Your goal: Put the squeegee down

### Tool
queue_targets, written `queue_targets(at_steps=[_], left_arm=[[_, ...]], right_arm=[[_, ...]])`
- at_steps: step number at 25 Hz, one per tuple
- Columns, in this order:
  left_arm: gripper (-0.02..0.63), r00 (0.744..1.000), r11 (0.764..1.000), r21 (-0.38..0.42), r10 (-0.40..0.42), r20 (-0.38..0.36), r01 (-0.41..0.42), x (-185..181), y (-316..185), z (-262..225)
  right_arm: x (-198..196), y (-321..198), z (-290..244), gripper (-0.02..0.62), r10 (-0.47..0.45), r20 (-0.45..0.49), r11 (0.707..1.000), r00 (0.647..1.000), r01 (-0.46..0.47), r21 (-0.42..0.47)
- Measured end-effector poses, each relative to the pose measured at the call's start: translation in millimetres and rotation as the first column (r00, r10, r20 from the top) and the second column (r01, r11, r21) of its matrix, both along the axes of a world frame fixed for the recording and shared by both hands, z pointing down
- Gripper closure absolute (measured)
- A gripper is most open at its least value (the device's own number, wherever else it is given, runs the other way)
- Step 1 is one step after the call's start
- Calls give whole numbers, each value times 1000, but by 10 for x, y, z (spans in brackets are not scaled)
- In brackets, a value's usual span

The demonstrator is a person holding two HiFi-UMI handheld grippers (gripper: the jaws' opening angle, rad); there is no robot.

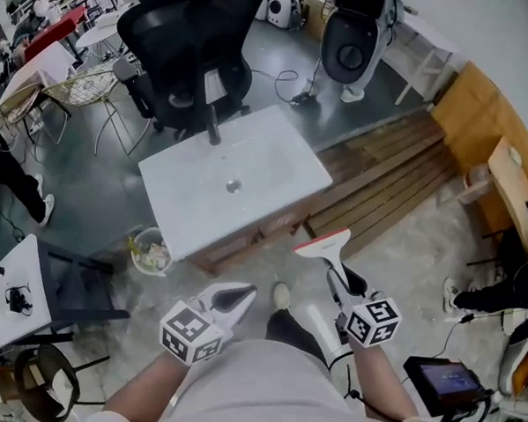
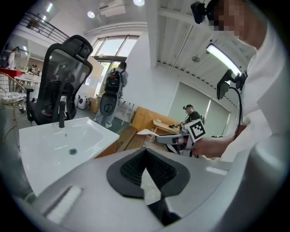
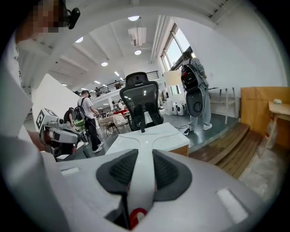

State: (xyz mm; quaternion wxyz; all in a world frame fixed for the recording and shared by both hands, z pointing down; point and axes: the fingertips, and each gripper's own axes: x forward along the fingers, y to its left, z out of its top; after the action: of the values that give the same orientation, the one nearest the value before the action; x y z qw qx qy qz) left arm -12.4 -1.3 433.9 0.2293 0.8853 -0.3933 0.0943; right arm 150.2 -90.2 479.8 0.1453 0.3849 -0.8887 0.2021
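Observation:
The squeegee (image 1: 325, 253) is white, with a red-edged blade at its far end. My right gripper (image 1: 337, 287) is shut on its handle and holds it in the air, blade pointing at the near right corner of the white sink (image 1: 276, 158). In the right gripper view the handle (image 3: 143, 181) runs up between both dark pads. My left gripper (image 1: 235, 295) hovers to the left at about the same height, jaw tips together with nothing between them. The left gripper view shows its own tips (image 2: 145, 150) meeting, with the right gripper (image 2: 181, 138) and squeegee (image 2: 147, 132) beyond.
A black tap (image 1: 214, 126) stands at the sink's far edge, on a wooden base. Behind are a black office chair (image 1: 188, 52) and a standing person (image 1: 354, 43). Wooden planks (image 1: 385, 172) lie to the right, a small bin (image 1: 149, 251) to the left, and a tablet (image 1: 445, 379) at the near right.

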Motion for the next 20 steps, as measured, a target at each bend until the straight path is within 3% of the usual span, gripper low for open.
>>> queue_targets(at_steps=[9, 14, 20], left_arm=[[600, 990, 990, 2, -140, 28, 140, 244, -1359, -150], [598, 978, 978, -13, -209, 18, 209, 199, -1717, -129], [598, 963, 963, -32, -268, 25, 269, -165, -1907, -59]], right_arm=[[-107, -1696, 154, 494, -139, 1, 990, 990, 139, -12], [-327, -2323, 427, 494, -175, -25, 984, 984, 174, -30], [-773, -2932, 713, 494, -175, -47, 984, 984, 173, -37]])
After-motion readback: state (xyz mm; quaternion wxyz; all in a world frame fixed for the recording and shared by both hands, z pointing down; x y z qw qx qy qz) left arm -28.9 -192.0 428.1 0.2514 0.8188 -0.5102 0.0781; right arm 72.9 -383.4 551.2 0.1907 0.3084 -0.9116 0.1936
